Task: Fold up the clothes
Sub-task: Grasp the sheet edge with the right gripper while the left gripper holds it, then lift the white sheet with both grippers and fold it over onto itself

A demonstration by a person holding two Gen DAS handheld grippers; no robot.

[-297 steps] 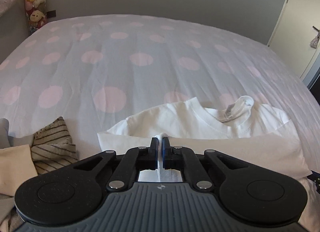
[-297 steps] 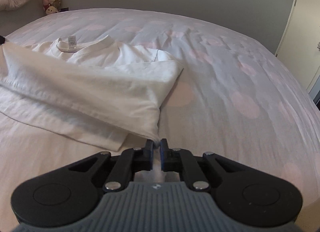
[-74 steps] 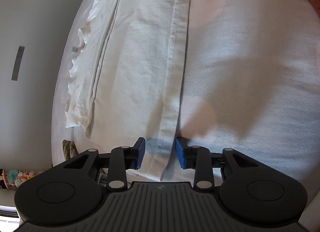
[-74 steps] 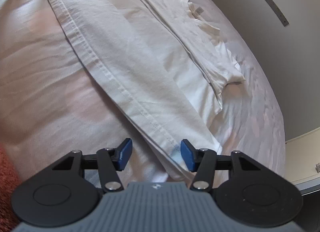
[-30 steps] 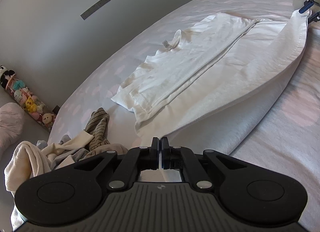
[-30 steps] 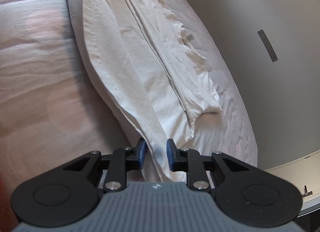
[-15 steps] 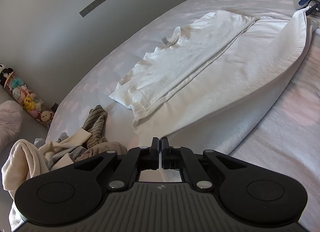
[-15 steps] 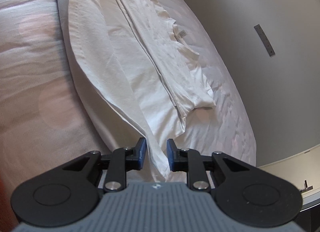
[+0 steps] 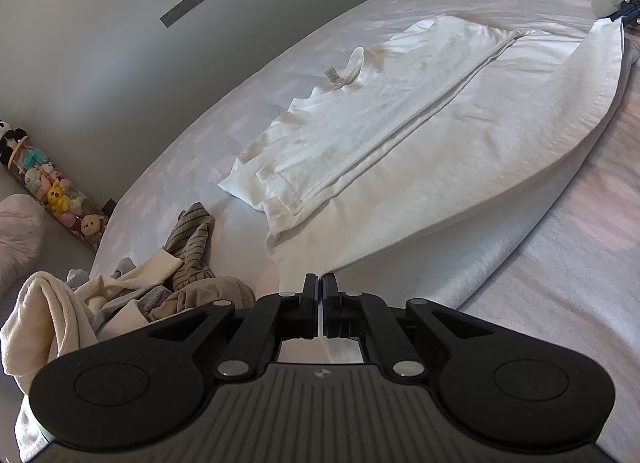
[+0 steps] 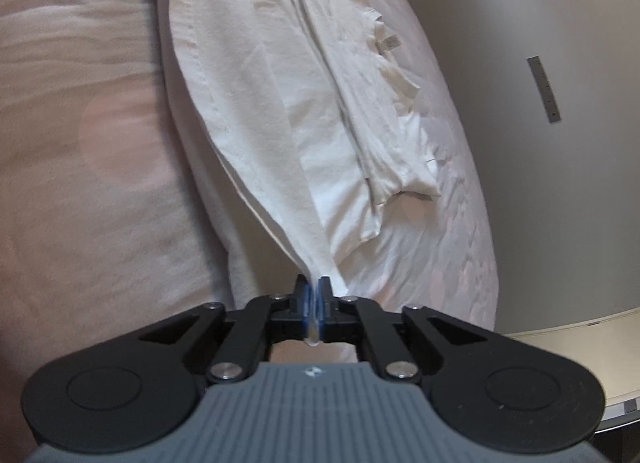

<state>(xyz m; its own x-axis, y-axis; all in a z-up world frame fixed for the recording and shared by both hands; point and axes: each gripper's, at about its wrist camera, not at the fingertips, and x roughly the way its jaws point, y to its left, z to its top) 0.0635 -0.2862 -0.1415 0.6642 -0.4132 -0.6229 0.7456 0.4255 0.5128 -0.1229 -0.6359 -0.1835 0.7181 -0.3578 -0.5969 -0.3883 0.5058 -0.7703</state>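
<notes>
A white T-shirt [image 9: 420, 135] lies on the bed, its upper part folded down over its middle, collar and label [image 9: 334, 75] toward the wall. My left gripper [image 9: 321, 283] is shut on the hem corner nearest it. My right gripper [image 10: 314, 289] is shut on the opposite hem corner; it also shows in the left wrist view [image 9: 620, 13] at the top right. The hem edge [image 9: 540, 167] is lifted and stretched between both grippers, and the shirt [image 10: 280, 111] runs away from the right gripper in its view.
The bed [image 9: 580, 283] has a pale sheet with pink dots. A pile of other clothes [image 9: 132, 295], with a striped piece [image 9: 192, 239], lies at the left. Plush toys [image 9: 52, 191] stand by the grey wall [image 9: 120, 63].
My right gripper has closed on the hem corner. Both grippers have lifted the hem edge off the bed, and it now stretches between them.
</notes>
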